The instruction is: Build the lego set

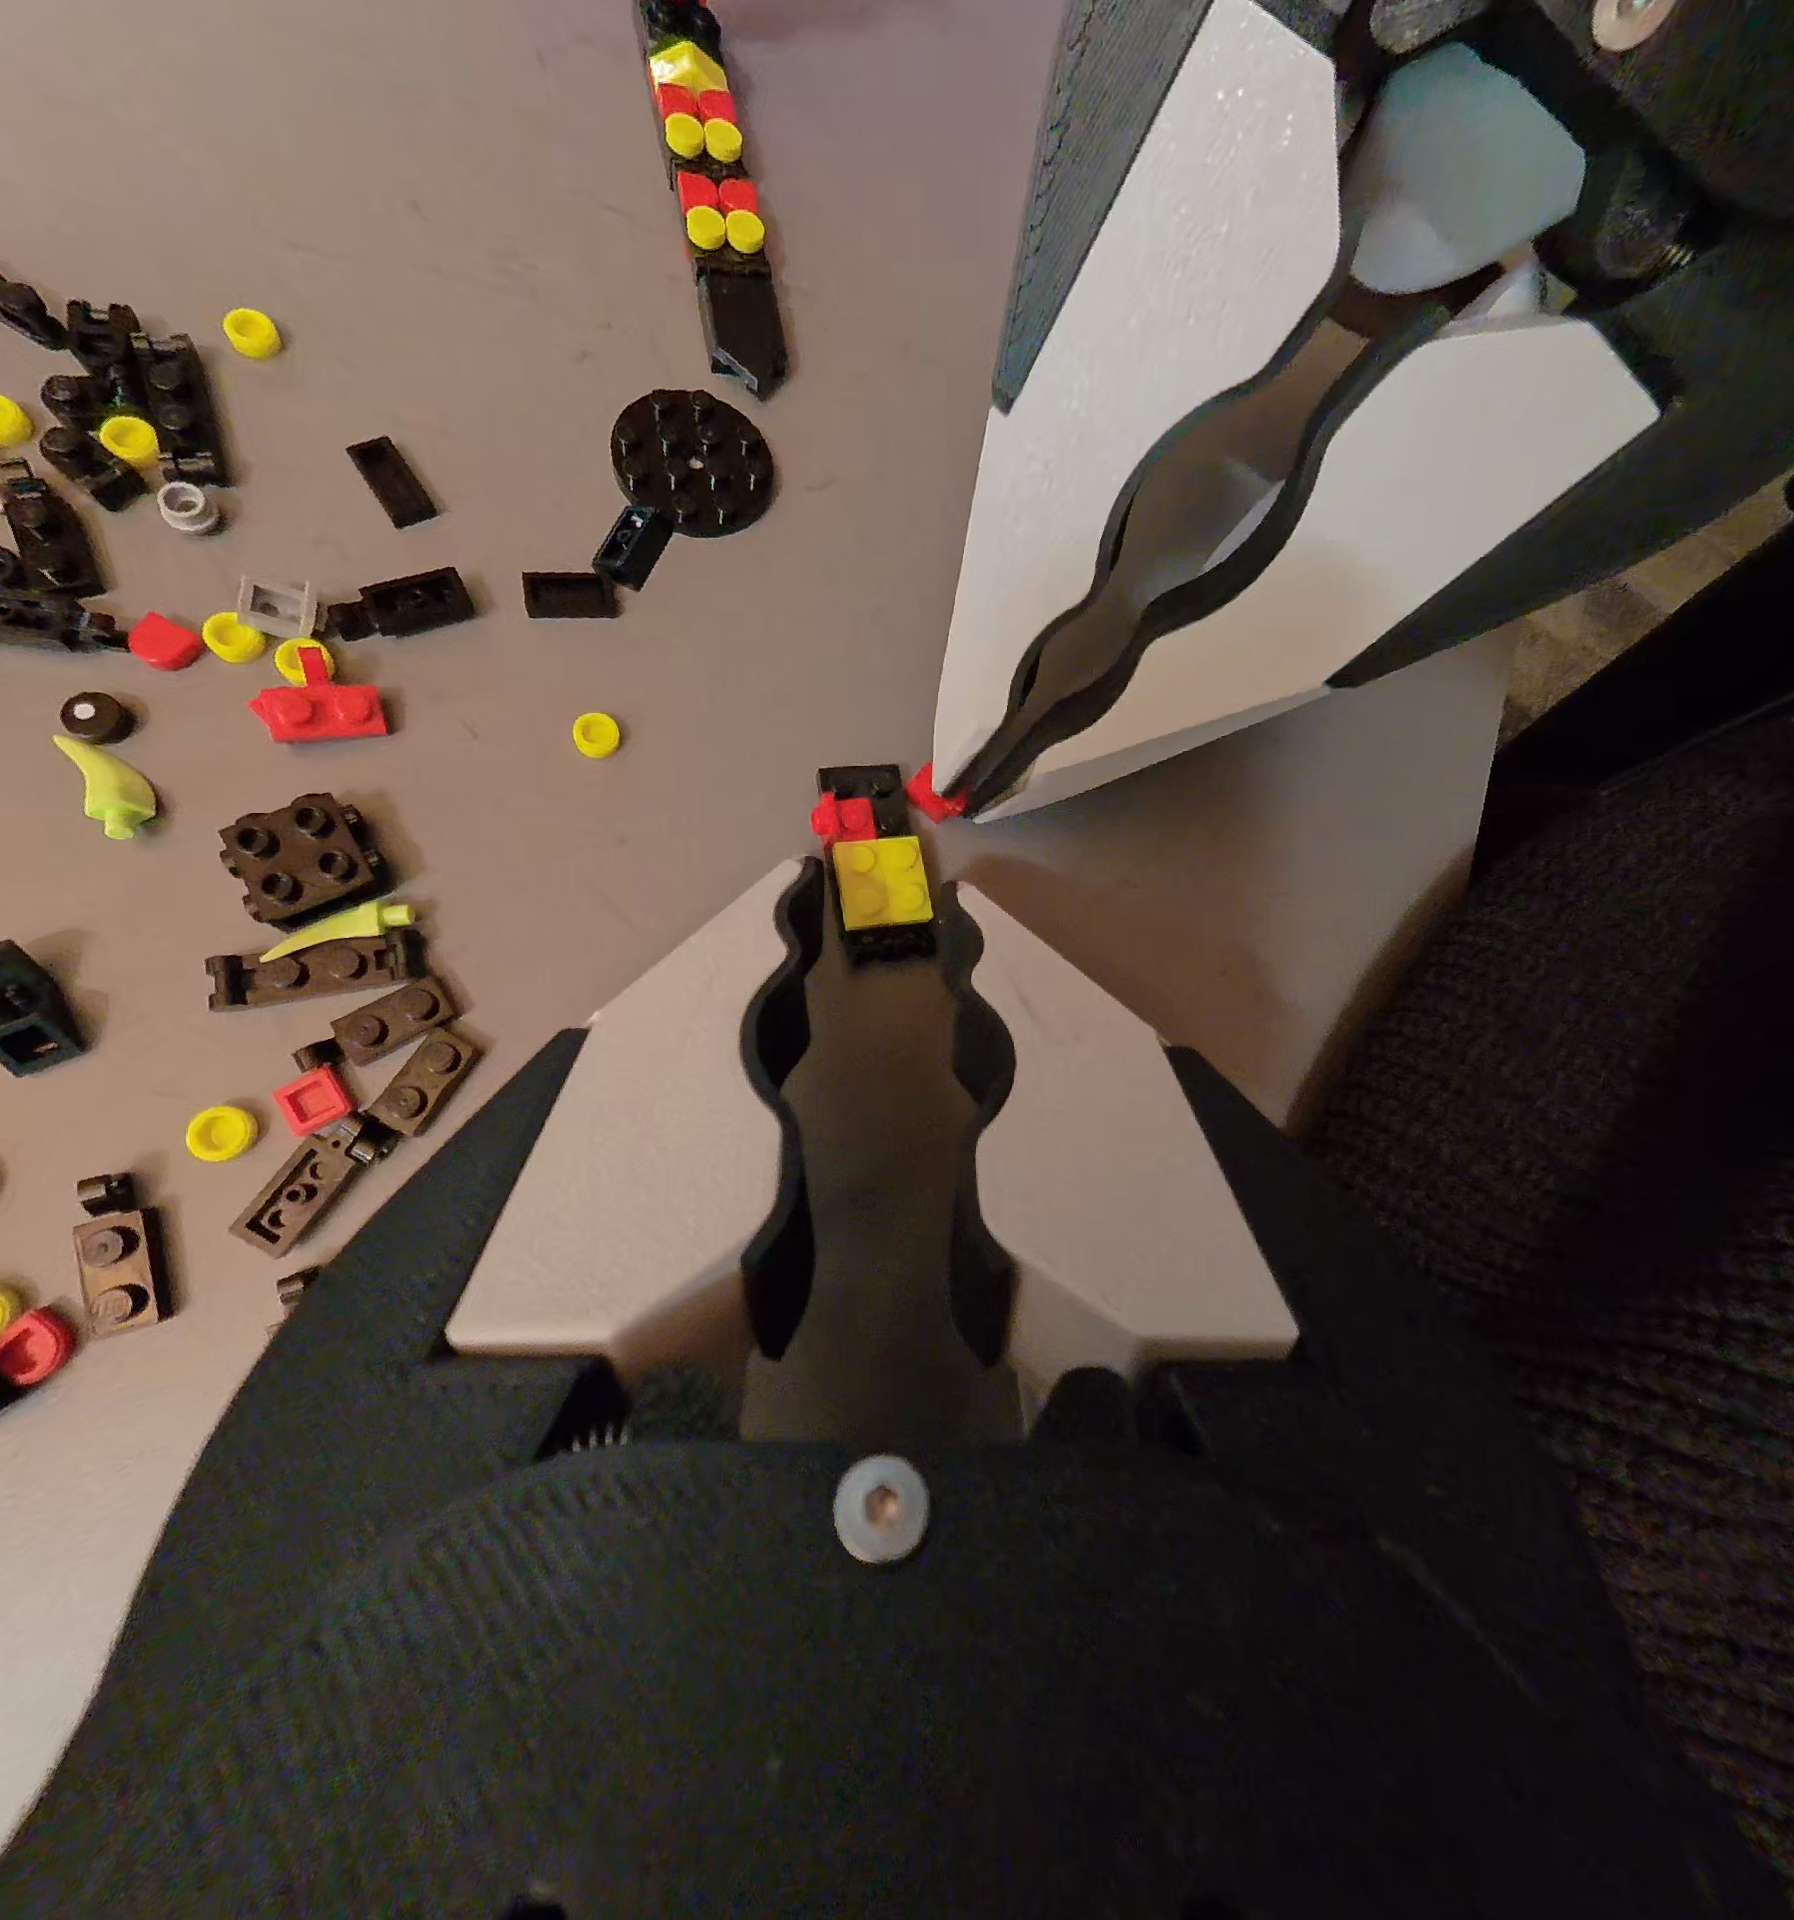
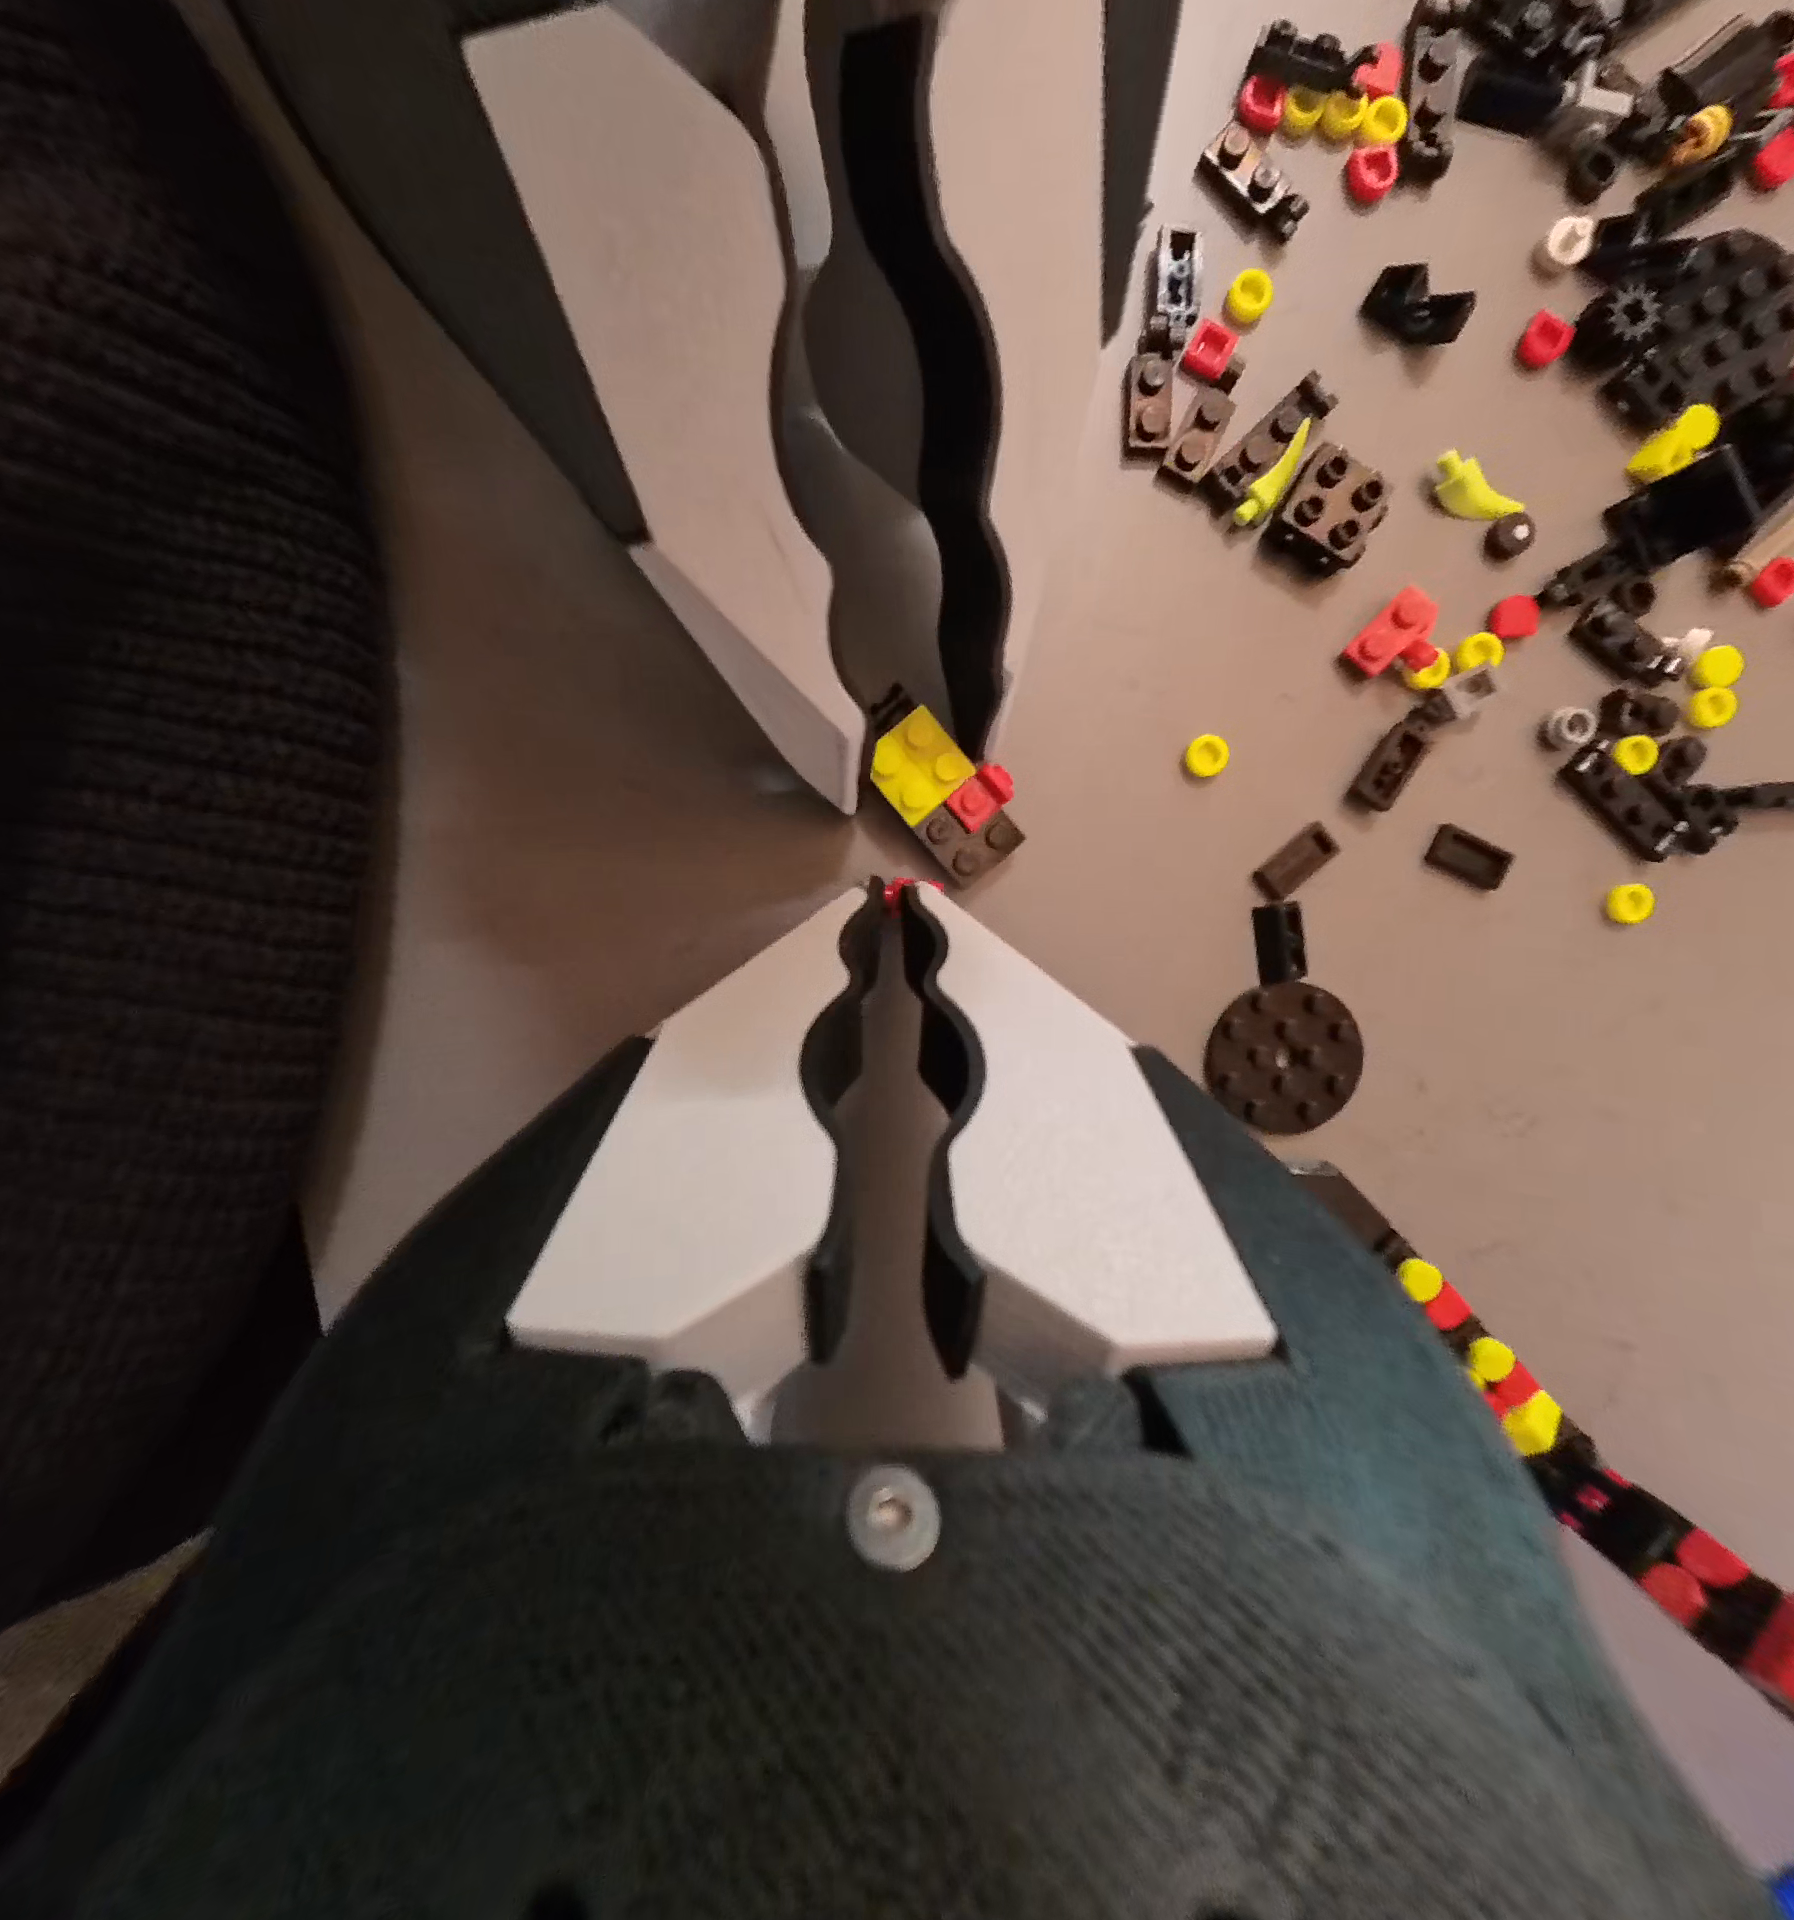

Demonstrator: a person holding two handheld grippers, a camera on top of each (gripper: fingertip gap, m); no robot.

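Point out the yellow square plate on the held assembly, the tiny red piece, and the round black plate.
yellow square plate (image 1: 880,881), left wrist view, studded top.
tiny red piece (image 1: 929,794), left wrist view, exposed end.
round black plate (image 1: 691,462), left wrist view, centre.

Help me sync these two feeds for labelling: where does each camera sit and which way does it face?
Left wrist view: on the left gripper, looking down its jaws at the small assembly it holds; the right gripper enters from upper right.
Right wrist view: on the right gripper, pinching a red piece, facing the left gripper.
Shared: assembly, round black plate, grey table.
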